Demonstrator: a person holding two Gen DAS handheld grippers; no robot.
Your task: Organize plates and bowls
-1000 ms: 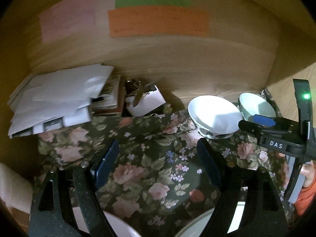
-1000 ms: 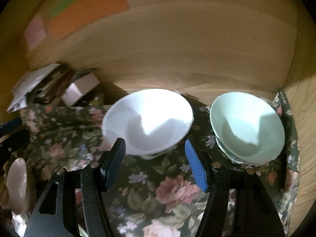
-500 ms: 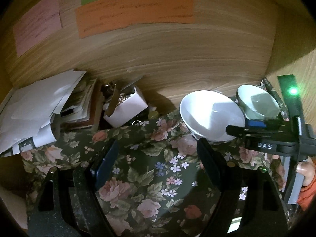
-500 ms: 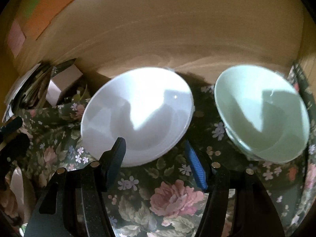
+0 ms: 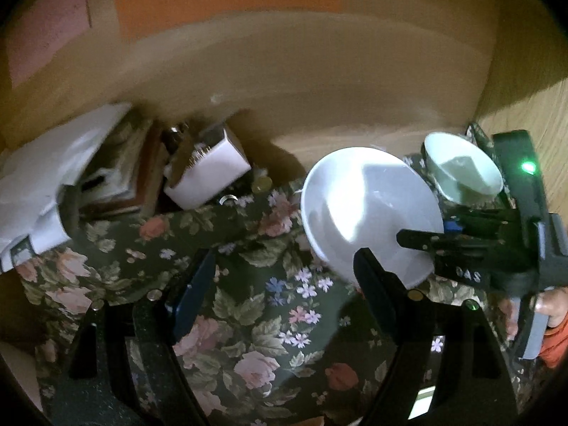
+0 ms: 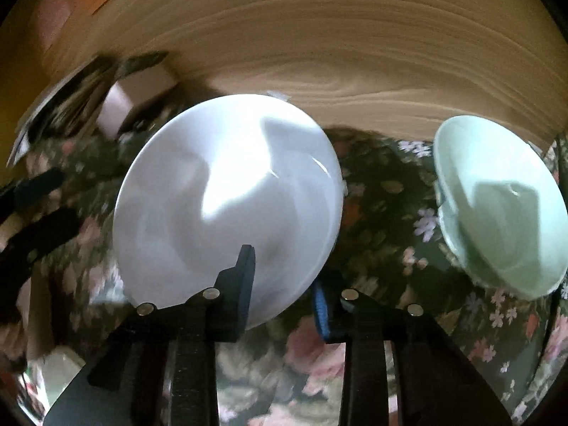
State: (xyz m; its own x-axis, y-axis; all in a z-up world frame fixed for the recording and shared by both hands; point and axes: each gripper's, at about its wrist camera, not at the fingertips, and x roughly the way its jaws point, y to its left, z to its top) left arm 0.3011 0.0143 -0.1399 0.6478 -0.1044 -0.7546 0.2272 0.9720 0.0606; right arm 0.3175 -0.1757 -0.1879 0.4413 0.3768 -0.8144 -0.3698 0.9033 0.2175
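Since the earlier frame, the right claw (image 6: 284, 284) has closed, pinching the near rim of the white bowl (image 6: 227, 198). Beside it to the right, the green bowl (image 6: 497, 206) waits unstacked on the floral-clothed tabletop (image 5: 269, 312), while the left claw (image 5: 284, 284) hangs spread and empty.

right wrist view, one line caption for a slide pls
Right tongs close over the white bowl's near rim, pale green bowl beside it on floral cloth.

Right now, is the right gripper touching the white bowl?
Touching: in the right wrist view the right gripper has its fingers on either side of the white bowl's near rim.
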